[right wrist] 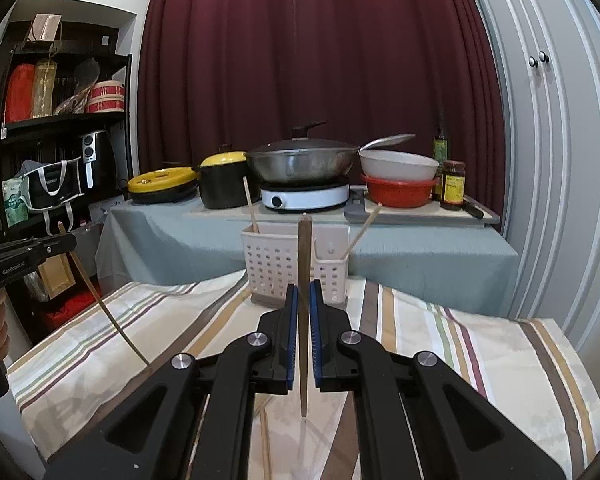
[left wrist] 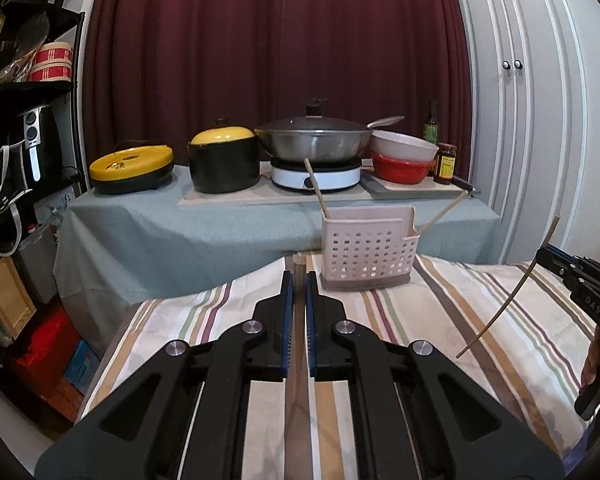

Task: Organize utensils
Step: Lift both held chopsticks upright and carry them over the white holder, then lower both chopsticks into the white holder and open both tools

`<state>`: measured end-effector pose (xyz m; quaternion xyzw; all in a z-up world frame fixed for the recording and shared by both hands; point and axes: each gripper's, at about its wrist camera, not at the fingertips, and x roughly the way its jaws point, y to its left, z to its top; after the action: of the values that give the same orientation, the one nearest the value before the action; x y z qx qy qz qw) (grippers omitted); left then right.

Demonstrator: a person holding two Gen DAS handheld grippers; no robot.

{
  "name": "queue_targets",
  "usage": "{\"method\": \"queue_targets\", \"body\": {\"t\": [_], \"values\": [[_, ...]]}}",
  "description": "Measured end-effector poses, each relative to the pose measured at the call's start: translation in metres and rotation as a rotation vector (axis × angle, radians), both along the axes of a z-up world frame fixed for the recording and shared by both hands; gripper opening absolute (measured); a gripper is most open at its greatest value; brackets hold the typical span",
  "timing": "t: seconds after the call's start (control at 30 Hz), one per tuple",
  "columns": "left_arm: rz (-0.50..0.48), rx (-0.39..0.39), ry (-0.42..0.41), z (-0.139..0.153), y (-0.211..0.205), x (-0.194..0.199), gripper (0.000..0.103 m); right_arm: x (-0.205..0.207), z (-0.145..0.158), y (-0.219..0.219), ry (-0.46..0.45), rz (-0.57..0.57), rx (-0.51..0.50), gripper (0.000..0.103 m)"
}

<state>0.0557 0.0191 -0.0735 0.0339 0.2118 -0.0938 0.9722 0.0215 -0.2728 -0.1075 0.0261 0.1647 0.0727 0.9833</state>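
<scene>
Two slim wooden chopsticks [right wrist: 303, 320], pink perforated holder [right wrist: 272, 272]

We get two fisheye views, each riding just behind its own tongs and facing slightly downward along them across the striped cloth [left wrist: 440, 312] toward the perforated basket [left wrist: 366, 248] and the maroon curtain [left wrist: 276, 40] behind. Both share the basket and the cookware desk [right wrist: 308, 236] — the left view sits left, catching the right tongs [left wrist: 556, 264] at its edge; edges blur, probably lens distortion.
</scene>
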Motion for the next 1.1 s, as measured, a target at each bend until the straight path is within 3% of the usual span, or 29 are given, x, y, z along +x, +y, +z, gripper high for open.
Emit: {"method": "queue_targets", "body": {"t": [0.13,0.33,0.57,0.7,0.83,1.1], "values": [[-0.026,-0.03,-0.017,0.015,-0.008,0.019,0.006,0.016,0.016,-0.003,-0.047,0.0,0.003,0.007],[-0.072,-0.06,-0.105,0.057,-0.03,0.059,0.006,0.053,0.056,-0.005,-0.15,0.01,-0.006,0.007],[-0.082,-0.09,-0.218,0.109,-0.062,0.119,0.006,0.101,0.091,-0.007,-0.231,0.01,0.003,0.007],[-0.073,-0.134,-0.226,0.124,-0.074,0.161,0.006,0.127,0.101,-0.006,-0.265,0.013,0.0,0.007],[-0.066,-0.149,-0.218,0.119,-0.085,0.193,0.006,0.153,0.097,-0.006,-0.268,0.015,0.01,0.007],[-0.078,-0.1,-0.099,0.06,-0.106,0.236,0.006,0.199,0.05,-0.006,-0.161,0.016,0.024,0.007]]}}
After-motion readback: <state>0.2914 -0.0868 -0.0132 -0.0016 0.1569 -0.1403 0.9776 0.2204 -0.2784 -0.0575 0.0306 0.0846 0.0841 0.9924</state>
